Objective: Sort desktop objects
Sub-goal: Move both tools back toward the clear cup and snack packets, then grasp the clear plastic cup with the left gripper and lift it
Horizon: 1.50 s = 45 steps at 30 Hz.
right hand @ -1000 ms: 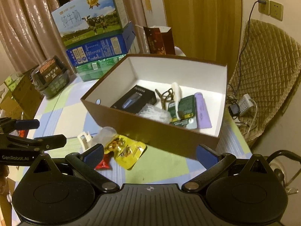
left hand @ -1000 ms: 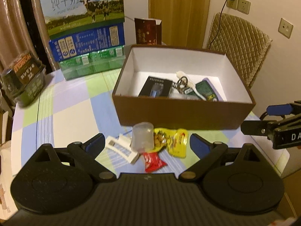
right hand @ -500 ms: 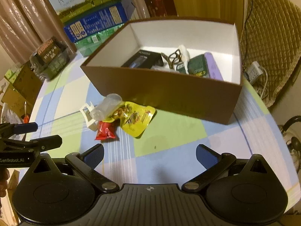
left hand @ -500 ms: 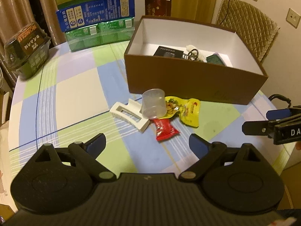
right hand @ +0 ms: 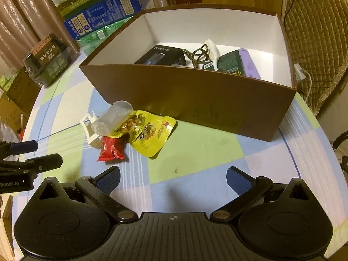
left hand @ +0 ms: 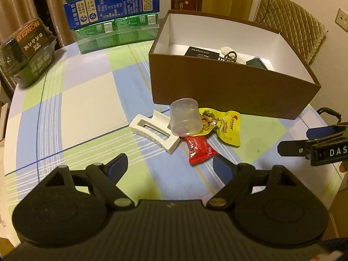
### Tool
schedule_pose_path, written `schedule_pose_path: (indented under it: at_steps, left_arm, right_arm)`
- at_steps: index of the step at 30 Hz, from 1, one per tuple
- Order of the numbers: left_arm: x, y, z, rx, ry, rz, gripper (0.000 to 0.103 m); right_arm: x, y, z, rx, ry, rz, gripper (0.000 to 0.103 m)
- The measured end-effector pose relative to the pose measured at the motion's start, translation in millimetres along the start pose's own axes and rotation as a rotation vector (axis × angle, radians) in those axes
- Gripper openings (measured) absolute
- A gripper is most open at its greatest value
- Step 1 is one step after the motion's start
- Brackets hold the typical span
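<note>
- Left tool [left hand: 170,162] hovers over the counter, jaws apart with nothing between them, and they have just been closing in a little.
- Right tool [right hand: 173,176] hangs wide and empty beside it, pointing down at the same little heap.
- The heap sits just in front of the brown box [left hand: 228,100]: a white hair clip [left hand: 152,131], a clear plastic cup [left hand: 184,120] tipped on its side, a yellow snack bag [left hand: 226,126] and a red packet [left hand: 199,149], all touching or overlapping.
- Risk, as I read it: the cup leans on the clip and the bag, so grabbing one piece could roll the cup away or drag a neighbour along.
- The thin packets lie flat; the jaws could skid over them.
- Inside the box already: a black case [right hand: 162,54] and a few small items.
- Checked cloth [left hand: 87,100] in pale blue, green and white; stacked cartons [left hand: 113,2] behind, a padded chair [left hand: 291,21] by the wall, warm dim light.
</note>
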State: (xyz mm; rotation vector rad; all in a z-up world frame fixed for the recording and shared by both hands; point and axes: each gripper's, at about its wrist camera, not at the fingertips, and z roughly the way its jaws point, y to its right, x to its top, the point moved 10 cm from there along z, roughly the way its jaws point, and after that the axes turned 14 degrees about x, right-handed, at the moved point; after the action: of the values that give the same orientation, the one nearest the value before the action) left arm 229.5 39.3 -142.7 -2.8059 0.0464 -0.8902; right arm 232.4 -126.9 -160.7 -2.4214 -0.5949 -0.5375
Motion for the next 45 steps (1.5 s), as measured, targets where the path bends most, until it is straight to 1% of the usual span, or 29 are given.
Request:
schedule_pose_path:
  at_steps: [4, 8, 14, 15, 16, 18, 19, 21, 26, 28, 30, 32, 37, 38, 41, 45]
  left_arm:
    - [3, 4, 9, -0.005, -0.004, 0.009, 0.082]
    - [4, 6, 18, -0.012, -0.017, 0.01, 0.075]
    - [8, 9, 27, -0.028, -0.022, 0.019, 0.073]
    - [9, 10, 28, -0.032, -0.021, 0.022, 0.072]
    - [10, 11, 30, -0.037, -0.021, 0.024, 0.071]
    - [14, 13, 35, -0.05, -0.024, 0.028, 0.069]
    - [17, 14, 37, -0.056, -0.024, 0.031, 0.068]
    - [23, 17, 42, -0.069, -0.022, 0.04, 0.065]
    - [46, 29, 57, -0.116, -0.013, 0.06, 0.065]
    - [56, 37, 65, -0.131, -0.012, 0.079, 0.063]
    - [64, 44, 76, -0.14, -0.011, 0.1, 0.058]
    - [69, 51, 87, -0.148, -0.024, 0.121, 0.056]
    - [68, 61, 111, -0.152, -0.077, 0.17, 0.055]
    - [67, 61, 116, -0.154, -0.094, 0.171, 0.055]
    - [66, 60, 126, -0.153, -0.121, 0.166, 0.049]
    - [61, 60, 134, -0.156, -0.128, 0.16, 0.051]
  right_arm:
    - [0, 2, 6, 0.004, -0.004, -0.003, 0.101]
    - [1, 6, 11, 0.002, -0.005, -0.006, 0.101]
    - [5, 13, 17, -0.017, 0.004, -0.008, 0.1]
    - [6, 14, 18, -0.02, 0.006, -0.006, 0.097]
    - [7, 16, 18, -0.022, 0.009, -0.003, 0.089]
    - [8, 20, 20, -0.026, 0.004, 0.012, 0.083]
    - [8, 23, 21, -0.032, 0.005, 0.023, 0.079]
    - [9, 28, 21, -0.04, 0.009, 0.037, 0.077]
    - [9, 37, 22, -0.047, 0.007, 0.07, 0.077]
    - [9, 41, 22, -0.05, 0.006, 0.086, 0.077]
    - [9, 44, 23, -0.051, 0.004, 0.099, 0.077]
    - [8, 48, 22, -0.06, 0.003, 0.109, 0.077]
    - [7, 58, 19, -0.076, 0.003, 0.14, 0.077]
    - [7, 60, 18, -0.081, 0.004, 0.146, 0.077]
    - [7, 66, 17, -0.091, 0.006, 0.169, 0.077]
    - [6, 70, 16, -0.094, 0.006, 0.19, 0.077]
